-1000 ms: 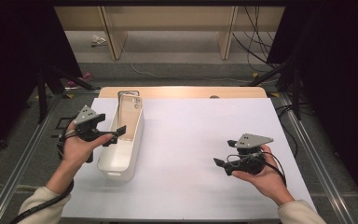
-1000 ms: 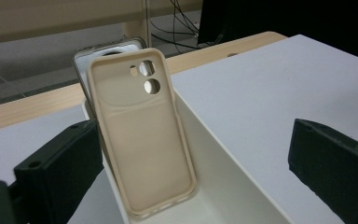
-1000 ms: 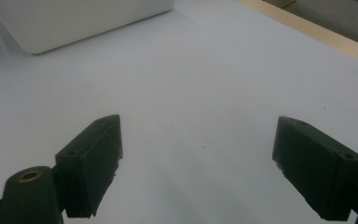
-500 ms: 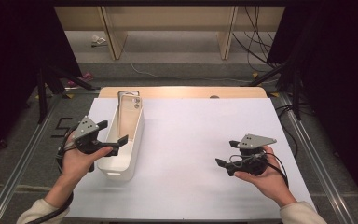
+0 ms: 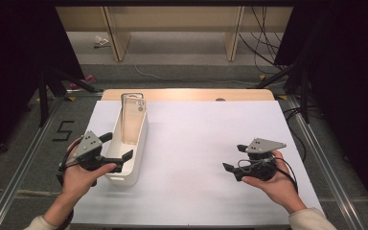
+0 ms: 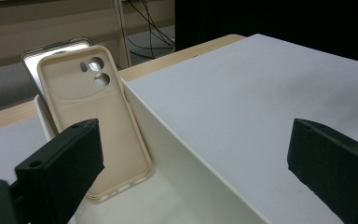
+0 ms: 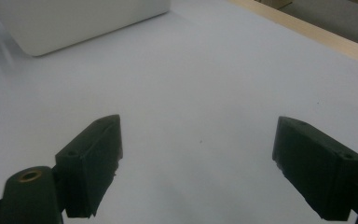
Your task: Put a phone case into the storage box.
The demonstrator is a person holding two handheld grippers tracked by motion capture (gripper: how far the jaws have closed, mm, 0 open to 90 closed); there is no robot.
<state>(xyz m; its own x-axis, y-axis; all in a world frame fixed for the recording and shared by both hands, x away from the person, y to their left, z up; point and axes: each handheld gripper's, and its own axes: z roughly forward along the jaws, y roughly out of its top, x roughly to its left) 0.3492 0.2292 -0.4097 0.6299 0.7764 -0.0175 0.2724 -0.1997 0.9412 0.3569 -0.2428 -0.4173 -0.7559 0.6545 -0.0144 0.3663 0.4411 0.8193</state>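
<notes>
The left gripper hangs over the near end of a long white bin at about 9 o'clock on the counter, its jaws spread wide with nothing between them. One jaw sits above the bin's interior and the other outside its right wall, as the left gripper view shows. Inside the bin a beige phone case leans upright against the far end wall, inner side facing the gripper, with camera cut-outs near its top. Behind it stands a second flat thing with a shiny rim, perhaps a phone or another case; I cannot tell which.

The right gripper rests low near 4 o'clock, well apart from the bin, jaws also wide apart and empty over bare white counter.

As a judgement, the work looks barely begun: nothing is gripped, and the case still stands in the bin untouched. What seems left is nearly everything: moving the left gripper toward 12 o'clock along the bin, closing on the case's edge, lifting it clear and bringing it out, likely toward the waiting right gripper.
</notes>
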